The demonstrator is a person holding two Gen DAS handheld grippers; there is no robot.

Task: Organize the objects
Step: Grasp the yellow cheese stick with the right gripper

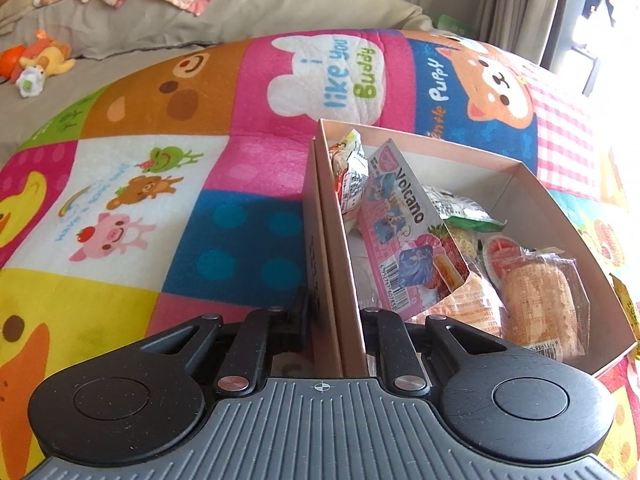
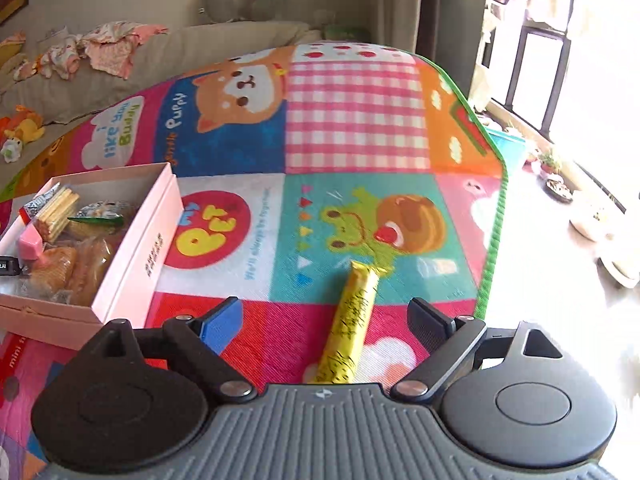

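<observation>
The pink cardboard box [image 1: 516, 176] sits on the patchwork play mat [image 1: 240, 120], open-topped and shallow, with smooth matte walls. Inside it lies a jumble of wrapped snacks: a flat pink "Volcano" carton [image 1: 400, 236] propped at a slant, a crinkly clear-wrapped orange biscuit pack [image 1: 536, 300] near the front corner, a green-and-white foil packet [image 1: 460, 208] behind it, and a red-and-white wrapper [image 1: 348, 168] at the far end against the wall.

The left gripper [image 1: 332, 320] has its two fingers closed in on the box's near side wall, one finger outside and one inside, pinching the thin cardboard between them.

The right wrist view shows the same box [image 2: 132, 248] from its other side, with printed lettering on the outer wall, plus a pack of pale wafer sticks [image 2: 56, 208] that the left view does not show. It alone shows the yellow stick-shaped sachet [image 2: 352, 320], glossy with dark print, lying on the mat well apart from the box. The right gripper [image 2: 324, 320] hangs above it with fingers spread wide on either side, holding nothing; one pad [image 2: 222, 322] is blue.

The mat is soft and fuzzy, printed with cartoon animals; beyond it a beige sofa [image 1: 224, 12] carries crumpled cloths.
</observation>
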